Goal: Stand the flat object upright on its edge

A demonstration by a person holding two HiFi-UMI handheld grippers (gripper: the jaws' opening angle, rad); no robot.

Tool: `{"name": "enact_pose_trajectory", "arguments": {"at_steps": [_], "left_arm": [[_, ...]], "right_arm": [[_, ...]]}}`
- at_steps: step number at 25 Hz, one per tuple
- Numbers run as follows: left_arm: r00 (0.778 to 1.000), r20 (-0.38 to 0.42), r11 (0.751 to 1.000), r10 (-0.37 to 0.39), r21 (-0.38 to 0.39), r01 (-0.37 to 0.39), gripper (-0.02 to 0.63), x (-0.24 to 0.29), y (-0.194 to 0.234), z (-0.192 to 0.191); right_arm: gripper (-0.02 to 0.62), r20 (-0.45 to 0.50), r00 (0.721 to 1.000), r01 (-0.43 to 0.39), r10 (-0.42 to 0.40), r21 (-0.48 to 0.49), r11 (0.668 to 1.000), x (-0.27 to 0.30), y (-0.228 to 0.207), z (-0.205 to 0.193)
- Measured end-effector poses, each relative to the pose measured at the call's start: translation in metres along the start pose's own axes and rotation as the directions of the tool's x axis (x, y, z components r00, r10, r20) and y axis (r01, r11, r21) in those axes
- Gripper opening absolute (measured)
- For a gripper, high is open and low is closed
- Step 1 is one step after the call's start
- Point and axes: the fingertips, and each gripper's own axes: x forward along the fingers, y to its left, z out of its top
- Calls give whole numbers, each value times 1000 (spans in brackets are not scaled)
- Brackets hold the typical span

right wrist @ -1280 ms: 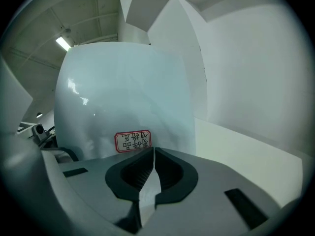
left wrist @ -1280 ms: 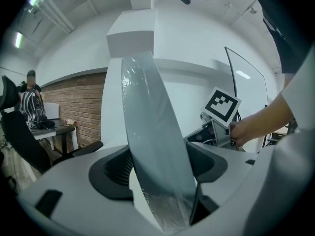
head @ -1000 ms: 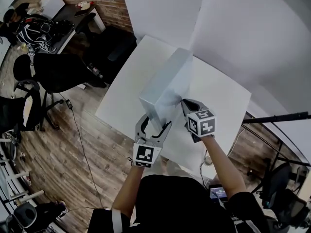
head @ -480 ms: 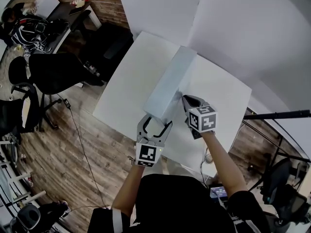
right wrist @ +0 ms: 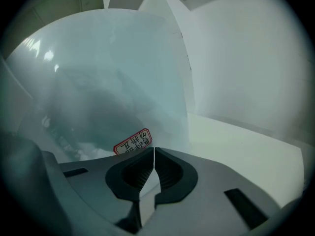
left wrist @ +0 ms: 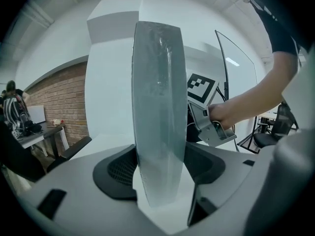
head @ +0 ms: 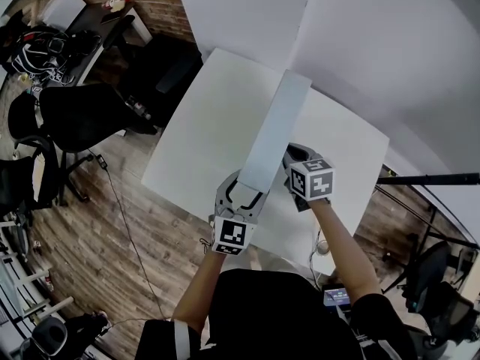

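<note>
A long, flat grey slab [head: 274, 130] in clear wrap stands on its long edge on the white table [head: 206, 118], running away from me. My left gripper [head: 244, 190] straddles its near end. In the left gripper view the slab [left wrist: 157, 107] fills the gap between the jaws of that gripper [left wrist: 161, 168], which have just been closing; I see no firm press. My right gripper [head: 289, 153] is shut, its tips against the slab's right face. In the right gripper view its closed tips [right wrist: 153, 150] sit just below a red-bordered label [right wrist: 134, 141] on the slab [right wrist: 98, 92].
White backdrop panels [head: 360, 43] rise behind the table. Black office chairs [head: 90, 107] and a cluttered desk [head: 82, 28] stand on the wood floor at the left. A dark pole [head: 427, 178] crosses at the right. Bare tabletop [right wrist: 246, 146] lies right of the slab.
The slab has swung from a lean, broad face showing, to standing thin on its edge. My left gripper has come down round its near end. The right gripper followed along the slab's side.
</note>
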Motion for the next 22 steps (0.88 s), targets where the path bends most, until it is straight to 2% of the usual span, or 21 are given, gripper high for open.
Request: {"name": "enact_pose_trajectory", "arguments": {"at_steps": [7, 11, 15, 22], "left_arm": [[1000, 16, 999, -15, 43, 14, 307, 16, 13, 22], [1000, -2, 1000, -11, 18, 11, 307, 27, 16, 11], [1000, 4, 999, -20, 39, 20, 305, 43, 20, 20], [1000, 7, 1000, -19, 18, 18, 305, 70, 24, 25]], "right_arm": [[43, 8, 1000, 1, -1, 9, 1000, 8, -6, 11], [43, 7, 1000, 7, -7, 9, 1000, 12, -11, 16], [43, 10, 1000, 20, -20, 11, 1000, 15, -21, 24], [43, 22, 999, 39, -39, 21, 999, 19, -37, 36]]}}
